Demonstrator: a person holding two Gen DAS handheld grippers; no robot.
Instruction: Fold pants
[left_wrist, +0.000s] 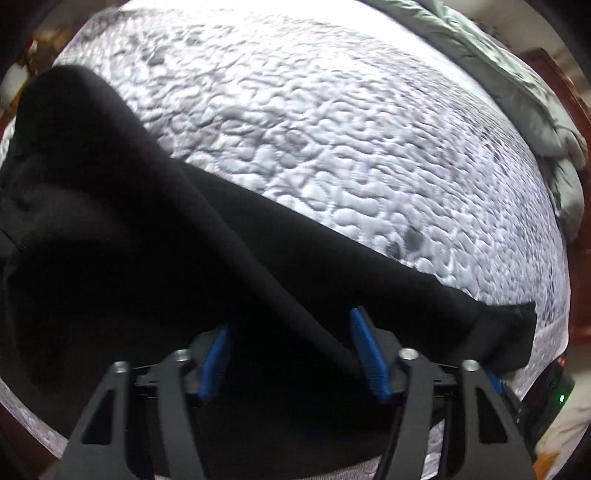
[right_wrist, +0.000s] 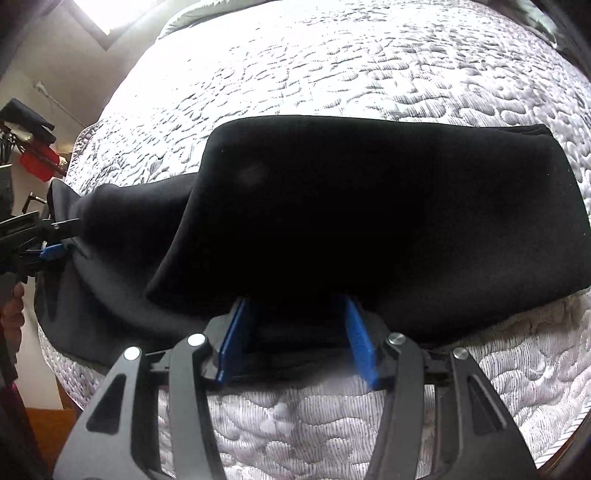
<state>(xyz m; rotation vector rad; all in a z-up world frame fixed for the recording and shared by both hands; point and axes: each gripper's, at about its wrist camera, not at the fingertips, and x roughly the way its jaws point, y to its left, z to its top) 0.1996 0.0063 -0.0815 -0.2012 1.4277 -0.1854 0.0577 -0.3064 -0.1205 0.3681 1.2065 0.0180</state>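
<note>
Black pants (right_wrist: 369, 221) lie folded across the near part of the quilted bed (right_wrist: 332, 74). Left tongs (left_wrist: 291, 332) and right tongs (right_wrist: 295, 314) both stand parted over the cloth's near edge, gripping nothing.

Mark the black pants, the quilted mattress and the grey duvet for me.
black pants (right_wrist: 369, 206): right wrist view, middle of the folded top layer.
quilted mattress (left_wrist: 314, 122): left wrist view, bare patch beyond the pants.
grey duvet (left_wrist: 517, 81): left wrist view, crumpled fold at the mattress's far right edge.
</note>
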